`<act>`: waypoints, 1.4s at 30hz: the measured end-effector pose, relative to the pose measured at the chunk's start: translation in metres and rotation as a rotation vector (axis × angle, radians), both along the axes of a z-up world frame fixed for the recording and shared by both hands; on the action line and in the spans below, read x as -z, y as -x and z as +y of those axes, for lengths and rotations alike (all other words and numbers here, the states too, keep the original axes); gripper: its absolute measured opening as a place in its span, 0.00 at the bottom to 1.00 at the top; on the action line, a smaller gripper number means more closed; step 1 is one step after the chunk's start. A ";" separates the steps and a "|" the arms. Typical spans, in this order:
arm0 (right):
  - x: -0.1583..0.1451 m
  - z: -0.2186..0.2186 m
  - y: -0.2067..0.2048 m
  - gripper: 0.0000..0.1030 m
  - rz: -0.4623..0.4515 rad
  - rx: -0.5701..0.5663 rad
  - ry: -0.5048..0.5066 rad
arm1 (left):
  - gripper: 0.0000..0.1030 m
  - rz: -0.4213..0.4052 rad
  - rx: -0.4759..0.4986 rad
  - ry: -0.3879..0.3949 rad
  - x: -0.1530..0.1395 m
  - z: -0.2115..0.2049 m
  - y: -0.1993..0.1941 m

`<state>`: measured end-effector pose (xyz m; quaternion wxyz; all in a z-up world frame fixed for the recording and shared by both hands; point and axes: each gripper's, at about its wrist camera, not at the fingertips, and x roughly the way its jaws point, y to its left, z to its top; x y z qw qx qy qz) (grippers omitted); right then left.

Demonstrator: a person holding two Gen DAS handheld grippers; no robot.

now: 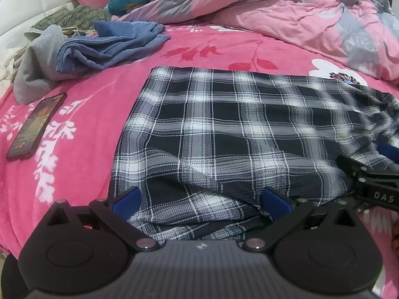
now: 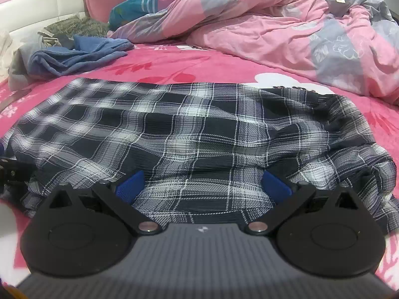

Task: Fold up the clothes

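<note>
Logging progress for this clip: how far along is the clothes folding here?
Early to midway. Done: the plaid garment lies spread on the pink bedspread, apparently folded over once. In hand: nothing; left gripper and right gripper are open above its near edge. Left: finishing it, then the crumpled blue garment and grey one.

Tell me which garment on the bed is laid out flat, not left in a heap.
The black-and-white plaid garment, spread on the pink bedspread before both grippers. The blue garment and the grey one lie crumpled beyond it.
</note>
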<state>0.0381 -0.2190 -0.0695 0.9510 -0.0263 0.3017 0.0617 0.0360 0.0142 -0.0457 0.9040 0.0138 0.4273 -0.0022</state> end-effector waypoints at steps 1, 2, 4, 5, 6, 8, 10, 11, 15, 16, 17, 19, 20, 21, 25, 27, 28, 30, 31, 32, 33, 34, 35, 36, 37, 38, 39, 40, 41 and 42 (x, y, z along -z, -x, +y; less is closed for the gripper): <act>0.000 0.000 0.000 0.99 0.000 0.000 -0.002 | 1.00 0.000 0.001 0.002 0.000 0.000 0.000; 0.000 0.000 0.000 0.99 0.000 0.000 -0.002 | 1.00 0.004 0.002 0.003 0.000 0.001 -0.001; 0.000 0.000 0.000 0.99 0.001 0.000 0.004 | 1.00 0.007 0.004 0.008 0.000 0.002 -0.001; 0.000 0.000 0.000 0.99 0.001 0.000 0.007 | 1.00 0.011 0.009 0.011 0.000 0.002 -0.002; 0.000 0.000 0.000 0.99 0.001 0.000 0.005 | 1.00 0.015 0.014 0.014 0.000 0.003 -0.003; 0.000 -0.001 0.000 0.99 0.000 0.000 0.003 | 1.00 0.023 0.025 0.019 0.000 0.005 -0.004; 0.000 -0.001 0.001 0.99 -0.001 -0.001 0.003 | 1.00 0.033 0.028 0.021 -0.002 0.006 -0.006; 0.000 -0.001 0.001 0.99 -0.002 -0.001 0.003 | 1.00 0.032 0.024 0.019 -0.004 0.006 -0.005; 0.000 -0.001 0.001 0.99 -0.004 -0.001 -0.003 | 1.00 -0.008 0.023 -0.010 -0.016 0.001 0.000; 0.000 -0.001 0.000 0.99 -0.004 -0.001 -0.003 | 1.00 -0.032 0.028 -0.025 -0.020 -0.002 0.002; 0.000 -0.001 0.000 0.99 -0.005 -0.001 -0.003 | 1.00 -0.056 0.033 -0.039 -0.024 -0.005 0.005; 0.001 -0.001 0.000 0.99 -0.006 -0.001 -0.002 | 1.00 -0.117 0.046 -0.073 -0.034 -0.012 0.008; 0.001 -0.002 0.000 0.99 -0.007 -0.001 -0.003 | 1.00 -0.143 0.055 -0.089 -0.037 -0.017 0.008; 0.001 -0.002 0.000 0.99 -0.008 -0.002 -0.003 | 1.00 -0.164 0.067 -0.108 -0.039 -0.022 0.006; 0.001 -0.001 0.000 0.99 -0.010 -0.001 -0.004 | 1.00 -0.182 0.076 -0.130 -0.035 -0.033 -0.010; 0.001 -0.001 0.000 0.99 -0.012 -0.001 -0.005 | 1.00 -0.175 0.074 -0.126 -0.029 -0.035 -0.020; 0.001 -0.001 0.000 0.99 -0.013 -0.001 -0.006 | 1.00 -0.157 0.068 -0.130 -0.022 -0.036 -0.025; 0.002 -0.002 0.000 0.99 -0.014 -0.001 -0.007 | 1.00 -0.119 0.051 -0.122 -0.008 -0.035 -0.032; 0.002 -0.002 0.000 0.99 -0.015 -0.001 -0.008 | 1.00 -0.099 0.041 -0.108 -0.001 -0.033 -0.033; 0.002 -0.002 0.001 0.99 -0.015 -0.001 -0.008 | 1.00 -0.079 0.031 -0.094 0.006 -0.031 -0.034; 0.002 -0.002 0.001 0.99 -0.016 -0.001 -0.009 | 1.00 -0.073 0.029 -0.077 0.007 -0.028 -0.034; 0.002 -0.002 0.001 0.99 -0.017 -0.001 -0.009 | 1.00 -0.069 0.027 -0.061 0.008 -0.025 -0.033; 0.002 -0.002 0.001 0.99 -0.017 -0.001 -0.009 | 1.00 -0.065 0.025 -0.044 0.008 -0.022 -0.033; 0.002 -0.002 0.001 0.99 -0.018 -0.002 -0.010 | 1.00 -0.061 0.024 -0.028 0.009 -0.020 -0.033; 0.002 -0.002 0.001 0.99 -0.018 -0.002 -0.011 | 1.00 -0.056 0.022 -0.011 0.009 -0.017 -0.033; 0.002 -0.002 0.001 0.99 -0.018 -0.002 -0.012 | 1.00 -0.056 0.027 -0.015 0.010 -0.017 -0.033; 0.002 -0.003 0.001 0.99 -0.018 -0.002 -0.012 | 1.00 -0.056 0.032 -0.020 0.010 -0.016 -0.034; 0.002 -0.003 0.001 0.99 -0.018 -0.002 -0.012 | 1.00 -0.056 0.033 -0.019 0.011 -0.015 -0.034; 0.002 -0.003 0.001 0.99 -0.018 -0.002 -0.011 | 1.00 -0.056 0.033 -0.018 0.011 -0.014 -0.034; 0.002 -0.003 0.001 0.99 -0.017 -0.002 -0.011 | 1.00 -0.056 0.034 -0.017 0.012 -0.014 -0.036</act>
